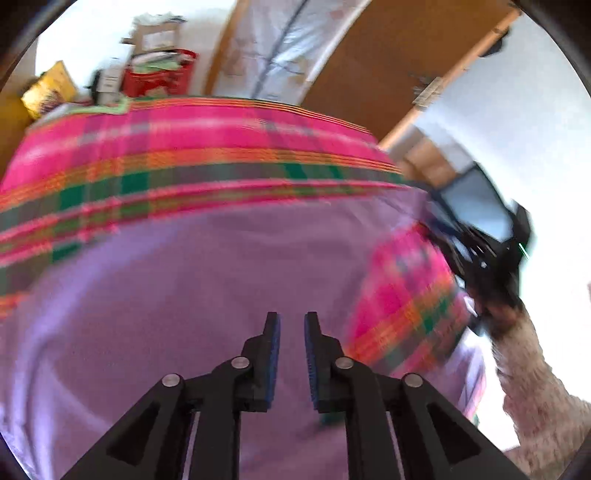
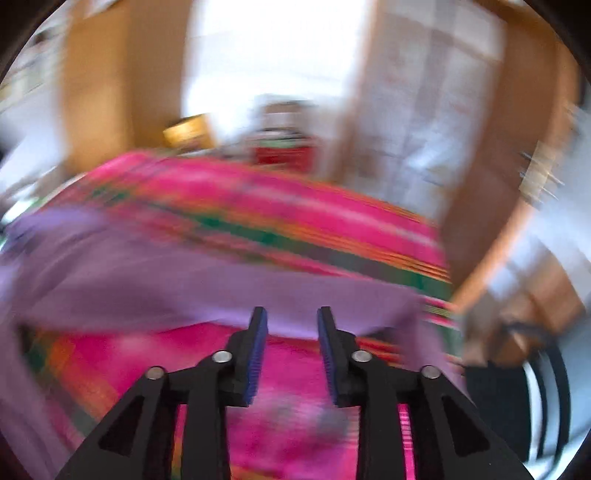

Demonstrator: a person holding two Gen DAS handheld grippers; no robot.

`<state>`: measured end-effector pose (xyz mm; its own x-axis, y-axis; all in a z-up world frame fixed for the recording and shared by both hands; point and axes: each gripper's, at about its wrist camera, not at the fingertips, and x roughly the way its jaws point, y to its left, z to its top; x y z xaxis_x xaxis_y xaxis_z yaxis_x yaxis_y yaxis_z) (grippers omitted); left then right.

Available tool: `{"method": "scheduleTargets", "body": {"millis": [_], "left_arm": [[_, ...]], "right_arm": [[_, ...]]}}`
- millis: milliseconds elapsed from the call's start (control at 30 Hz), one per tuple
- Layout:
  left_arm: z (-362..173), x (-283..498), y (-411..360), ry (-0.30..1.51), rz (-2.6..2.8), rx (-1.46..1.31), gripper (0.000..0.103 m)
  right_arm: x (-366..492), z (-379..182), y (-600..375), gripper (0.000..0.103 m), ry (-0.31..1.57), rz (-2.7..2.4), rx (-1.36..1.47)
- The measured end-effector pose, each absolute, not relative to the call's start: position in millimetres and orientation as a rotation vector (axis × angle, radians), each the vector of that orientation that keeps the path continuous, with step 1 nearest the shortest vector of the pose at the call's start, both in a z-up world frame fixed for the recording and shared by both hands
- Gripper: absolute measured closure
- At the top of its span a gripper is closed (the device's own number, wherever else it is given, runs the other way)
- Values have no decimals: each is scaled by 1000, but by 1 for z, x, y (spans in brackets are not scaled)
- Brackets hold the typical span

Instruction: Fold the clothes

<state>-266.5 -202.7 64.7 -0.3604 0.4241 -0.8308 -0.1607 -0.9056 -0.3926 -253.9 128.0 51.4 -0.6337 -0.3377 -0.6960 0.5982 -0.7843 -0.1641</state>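
Observation:
A lilac garment (image 1: 177,288) lies spread on a pink plaid bedspread (image 1: 184,147). My left gripper (image 1: 292,321) hovers over the garment with its jaws apart and nothing between them. The right gripper's body (image 1: 484,240) shows at the right edge of the left wrist view, held by a hand. In the blurred right wrist view my right gripper (image 2: 291,314) is open and empty, near a raised edge of the lilac garment (image 2: 184,280) above the bedspread (image 2: 295,206).
A red basket (image 1: 159,74), a cardboard box (image 1: 155,35) and a yellow item (image 1: 50,88) stand behind the bed. Wooden door frames (image 1: 406,55) and white walls lie beyond. A black-and-white object (image 2: 535,402) sits at the right.

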Motion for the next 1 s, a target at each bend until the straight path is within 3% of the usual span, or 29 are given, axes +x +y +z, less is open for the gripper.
{"method": "scheduleTargets", "body": {"millis": [267,567,633,900,967,1000], "left_arm": [[48,-332,-216,-218,2445,-1621,87],[21,-374,-199,-90,2355,-1659,79],[20,-375,-195,-71,2347,-1638,73],[15,-367,-182,73,2345,-1595,68],[13,-367,-175,102,2353,-1593,69],[13,-367,-174,116,2364,-1595,77]], "right_arm": [[-216,18,64,66,761,-2098,839],[-201,10,33,66,903,-1973,737],[-197,6,27,65,929,-1949,721],[-205,5,16,66,851,-1933,753],[-204,5,14,71,831,-1933,766],[-203,5,14,79,821,-1933,773]]}}
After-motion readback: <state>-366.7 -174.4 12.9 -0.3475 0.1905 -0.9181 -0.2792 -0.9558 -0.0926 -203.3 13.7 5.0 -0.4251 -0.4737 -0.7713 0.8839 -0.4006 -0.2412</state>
